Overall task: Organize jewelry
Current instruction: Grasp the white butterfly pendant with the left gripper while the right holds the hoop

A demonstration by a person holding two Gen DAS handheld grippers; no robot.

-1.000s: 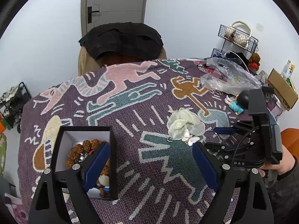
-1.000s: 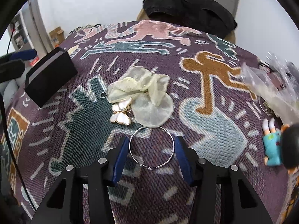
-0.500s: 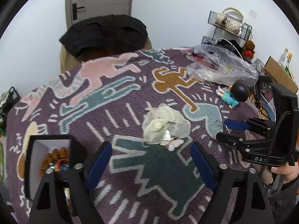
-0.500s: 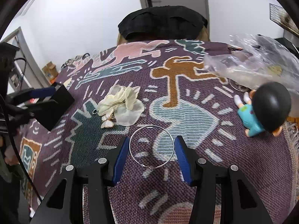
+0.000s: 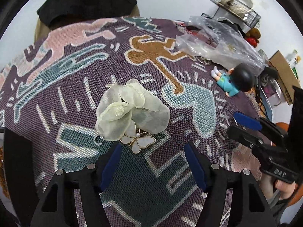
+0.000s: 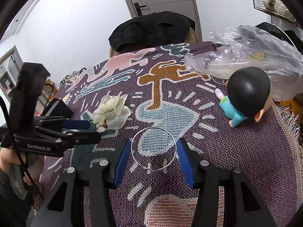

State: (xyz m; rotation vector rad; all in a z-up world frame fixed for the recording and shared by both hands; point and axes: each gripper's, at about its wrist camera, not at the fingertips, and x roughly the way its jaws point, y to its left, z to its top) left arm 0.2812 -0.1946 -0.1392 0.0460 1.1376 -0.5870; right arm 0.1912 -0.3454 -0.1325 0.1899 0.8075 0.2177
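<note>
A pale green fabric flower piece lies on the patterned cloth with a white butterfly brooch and a small silver ring at its near edge. My left gripper is open and empty just in front of the brooch. My right gripper is shut on a large silver hoop, its pads touching the hoop's two sides. The right gripper also shows in the left wrist view. The flower piece also shows in the right wrist view.
A black jewelry box stands at the left, its wall also at the left wrist view's edge. A doll with a black head and a clear plastic bag lie at the right. A black-covered chair stands behind the table.
My left gripper has moved right from the box to the flower and brooch. My right gripper has carried the hoop right, away from the flower, toward the doll.
</note>
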